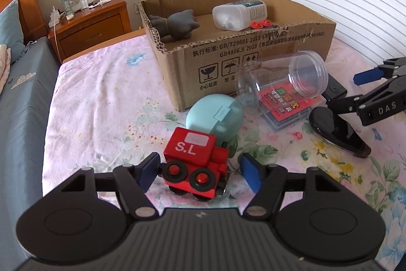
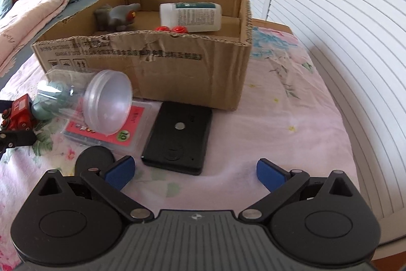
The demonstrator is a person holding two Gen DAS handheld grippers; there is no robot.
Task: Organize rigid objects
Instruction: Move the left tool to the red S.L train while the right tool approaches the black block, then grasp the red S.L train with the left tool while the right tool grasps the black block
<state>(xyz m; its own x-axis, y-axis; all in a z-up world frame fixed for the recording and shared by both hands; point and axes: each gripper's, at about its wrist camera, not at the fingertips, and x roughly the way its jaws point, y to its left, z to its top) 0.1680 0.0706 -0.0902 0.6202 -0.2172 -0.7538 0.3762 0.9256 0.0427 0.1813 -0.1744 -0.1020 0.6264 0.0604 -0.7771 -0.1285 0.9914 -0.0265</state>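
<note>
A red toy train (image 1: 196, 163) marked "S.L" lies on the flowered bedspread between the open fingers of my left gripper (image 1: 199, 175); neither blue pad clearly presses it. It also shows at the left edge of the right wrist view (image 2: 17, 116). My right gripper (image 2: 195, 173) is open and empty, just short of a flat black device (image 2: 179, 137). A cardboard box (image 1: 253, 62) behind holds a grey plush toy (image 1: 175, 23), a white bottle (image 1: 238, 14) and red wheels (image 1: 261, 24).
A clear plastic jar (image 1: 281, 79) lies on its side on a red card case (image 1: 291, 103). A mint round case (image 1: 214, 117) sits behind the train. A black oval object (image 1: 335, 131) lies by the right gripper (image 1: 365, 83). A nightstand (image 1: 88, 22) stands far left.
</note>
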